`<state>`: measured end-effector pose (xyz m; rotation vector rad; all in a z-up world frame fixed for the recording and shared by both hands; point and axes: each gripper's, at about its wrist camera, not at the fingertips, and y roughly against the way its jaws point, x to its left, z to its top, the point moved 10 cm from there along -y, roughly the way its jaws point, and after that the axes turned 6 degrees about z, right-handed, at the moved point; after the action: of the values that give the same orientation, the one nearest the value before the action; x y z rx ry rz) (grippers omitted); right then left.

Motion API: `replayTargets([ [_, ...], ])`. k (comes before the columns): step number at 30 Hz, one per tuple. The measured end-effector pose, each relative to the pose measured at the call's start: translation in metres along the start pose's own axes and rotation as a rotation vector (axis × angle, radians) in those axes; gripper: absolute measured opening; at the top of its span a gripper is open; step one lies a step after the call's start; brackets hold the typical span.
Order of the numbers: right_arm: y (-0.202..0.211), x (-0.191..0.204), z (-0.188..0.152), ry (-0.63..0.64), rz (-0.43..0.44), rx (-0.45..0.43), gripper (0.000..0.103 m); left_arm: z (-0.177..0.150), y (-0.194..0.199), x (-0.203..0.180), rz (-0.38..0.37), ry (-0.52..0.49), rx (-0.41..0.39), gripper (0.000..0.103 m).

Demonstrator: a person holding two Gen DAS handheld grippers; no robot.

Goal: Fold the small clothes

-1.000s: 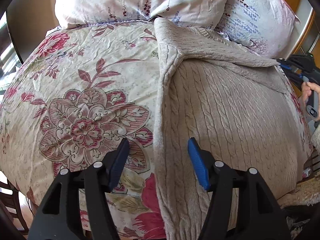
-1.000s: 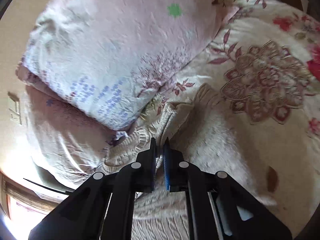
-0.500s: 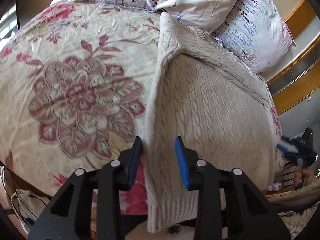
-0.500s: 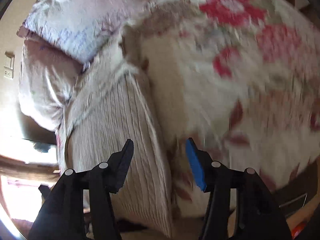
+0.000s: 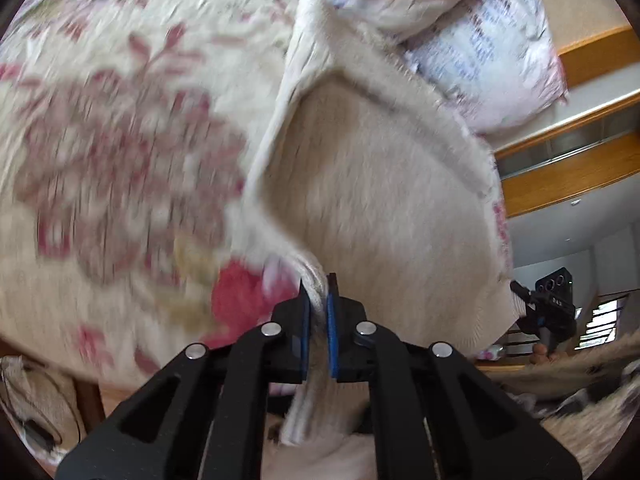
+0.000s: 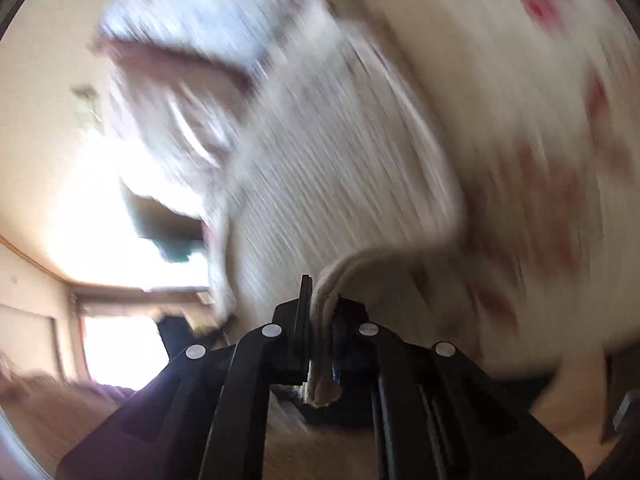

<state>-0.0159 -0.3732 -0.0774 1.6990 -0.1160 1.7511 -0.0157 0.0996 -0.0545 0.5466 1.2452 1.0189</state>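
Observation:
A cream cable-knit sweater (image 5: 384,184) lies on a floral bedspread (image 5: 120,152), its sleeves folded across the top. My left gripper (image 5: 318,300) is shut on the sweater's bottom hem at its left corner, with the knit bunched between the blue pads. In the right wrist view the sweater (image 6: 344,168) is blurred, and my right gripper (image 6: 320,312) is shut on the hem at the other corner. The right gripper also shows in the left wrist view (image 5: 552,312), at the sweater's far right hem.
Two pale floral pillows (image 5: 472,32) lie at the head of the bed behind the sweater. A wooden rail (image 5: 568,168) runs on the right. A bright window (image 6: 120,344) shows at the lower left of the right wrist view.
Both grippers have closed on the sweater's bottom hem, one at each corner. Half a second ago both were open just above it. Both views are now blurred by motion.

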Motion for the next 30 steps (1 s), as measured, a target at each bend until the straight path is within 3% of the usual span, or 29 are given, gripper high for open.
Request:
replayTargets([
  [3,0.005,0.038,0.069,0.079,0.049,-0.117,0.008,0.076,0.010,-0.010,-0.052,-0.015,-0.122,0.006],
  [5,-0.003,0.053,0.127,0.092,0.017,-0.209,0.009,0.132,0.009,-0.015,-0.054,-0.012,-0.202,0.007],
  [6,-0.009,0.054,0.160,0.054,-0.008,-0.284,0.019,0.161,0.004,-0.016,-0.055,-0.001,-0.234,0.009],
  [7,-0.012,0.051,0.178,0.024,-0.017,-0.320,0.037,0.185,-0.004,-0.017,-0.056,0.017,-0.251,0.013],
  [8,-0.017,0.043,0.198,-0.021,-0.058,-0.355,0.080,0.201,-0.012,-0.014,-0.033,0.036,-0.253,0.017],
  [9,-0.021,0.036,0.207,-0.048,-0.100,-0.379,0.089,0.213,-0.023,-0.007,0.017,0.069,-0.239,0.022],
  [11,-0.028,0.025,0.210,-0.106,-0.139,-0.398,0.089,0.223,-0.033,0.005,0.070,0.130,-0.214,0.037],
  [14,-0.037,0.018,0.192,-0.110,-0.153,-0.365,0.089,0.217,-0.036,0.014,0.043,0.134,-0.189,0.048],
  [16,-0.034,0.009,0.183,-0.076,-0.227,-0.361,0.089,0.210,-0.046,0.019,0.054,0.122,-0.148,0.048],
  [23,-0.026,0.003,0.188,-0.037,-0.246,-0.366,0.089,0.209,-0.083,0.001,-0.001,0.113,-0.082,0.052],
  [27,-0.029,0.007,0.181,0.007,-0.275,-0.327,0.089,0.218,-0.071,-0.014,-0.096,0.134,-0.164,0.061],
  [28,-0.028,0.008,0.180,0.014,-0.280,-0.323,0.089,0.218,-0.068,-0.014,-0.085,0.115,-0.181,0.062],
  [30,-0.027,0.005,0.177,0.015,-0.281,-0.315,0.089,0.213,-0.078,-0.007,0.031,0.044,-0.142,0.062],
])
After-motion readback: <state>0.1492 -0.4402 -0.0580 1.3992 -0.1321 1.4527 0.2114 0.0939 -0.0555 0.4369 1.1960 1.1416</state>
